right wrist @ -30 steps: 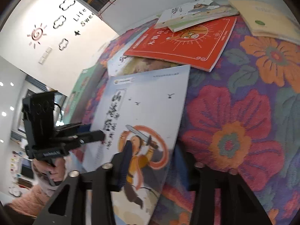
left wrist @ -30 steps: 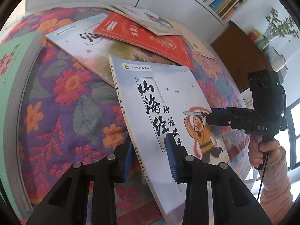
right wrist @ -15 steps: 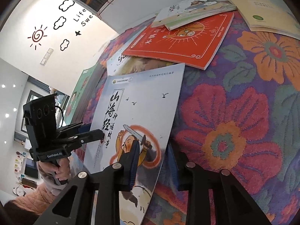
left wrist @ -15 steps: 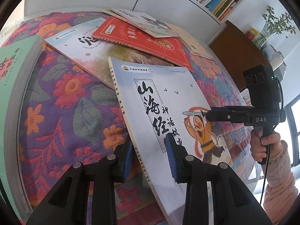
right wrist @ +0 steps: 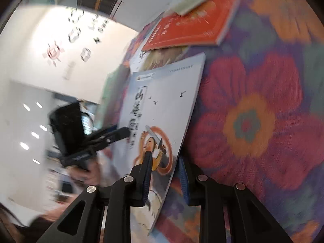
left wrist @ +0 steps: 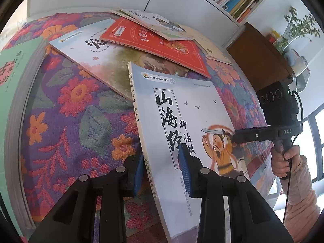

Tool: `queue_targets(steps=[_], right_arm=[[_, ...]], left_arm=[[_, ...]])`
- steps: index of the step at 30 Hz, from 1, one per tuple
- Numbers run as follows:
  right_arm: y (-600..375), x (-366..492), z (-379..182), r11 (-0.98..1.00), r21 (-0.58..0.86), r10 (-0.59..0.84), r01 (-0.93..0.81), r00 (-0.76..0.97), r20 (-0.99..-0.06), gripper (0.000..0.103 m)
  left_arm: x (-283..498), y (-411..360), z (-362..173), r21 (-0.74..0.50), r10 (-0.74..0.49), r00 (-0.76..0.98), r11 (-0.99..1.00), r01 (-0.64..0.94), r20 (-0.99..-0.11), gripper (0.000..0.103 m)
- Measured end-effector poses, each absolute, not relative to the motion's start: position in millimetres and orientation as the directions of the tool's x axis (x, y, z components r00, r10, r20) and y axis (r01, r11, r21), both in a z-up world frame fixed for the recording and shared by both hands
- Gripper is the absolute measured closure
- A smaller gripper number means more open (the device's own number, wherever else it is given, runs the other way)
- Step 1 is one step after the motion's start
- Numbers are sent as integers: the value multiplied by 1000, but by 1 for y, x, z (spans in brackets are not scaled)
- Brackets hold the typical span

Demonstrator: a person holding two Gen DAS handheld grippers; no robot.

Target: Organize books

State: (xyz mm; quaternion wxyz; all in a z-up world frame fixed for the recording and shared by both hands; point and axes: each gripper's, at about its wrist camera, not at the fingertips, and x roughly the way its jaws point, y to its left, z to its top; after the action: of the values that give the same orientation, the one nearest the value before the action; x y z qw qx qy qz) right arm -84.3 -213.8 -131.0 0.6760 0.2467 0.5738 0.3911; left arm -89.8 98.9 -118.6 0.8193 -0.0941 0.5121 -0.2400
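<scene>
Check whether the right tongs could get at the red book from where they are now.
Probably not right away. The right tongs are closing over the free edge of the pale blue book, which the left tongs grip by the spine. The red book lies farther back, partly under other books.

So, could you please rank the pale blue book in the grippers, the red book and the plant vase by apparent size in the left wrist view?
1. Pale blue book, largest, though nearest the camera, which inflates it.
2. Red book, clearly smaller in view, but farther back.
3. Plant vase, smallest, and farthest away.
</scene>
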Motion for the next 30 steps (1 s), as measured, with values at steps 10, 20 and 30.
queue_targets(steps=[10,20,30], right_arm=[[-179,-100,-105,701,652,702,-288,124,-701,84],[-150,-112,-70,730,615,662,-297,88,-744,81],[-141,-110,-62,727,638,673,-254,75,-736,81]], left_arm=[[-87,87,-113,-345,-422,308,897,275,-853,73],[-92,86,-105,-295,-375,296,913,282,-878,72],[-92,94,-87,-254,-337,319,928,274,-886,72]])
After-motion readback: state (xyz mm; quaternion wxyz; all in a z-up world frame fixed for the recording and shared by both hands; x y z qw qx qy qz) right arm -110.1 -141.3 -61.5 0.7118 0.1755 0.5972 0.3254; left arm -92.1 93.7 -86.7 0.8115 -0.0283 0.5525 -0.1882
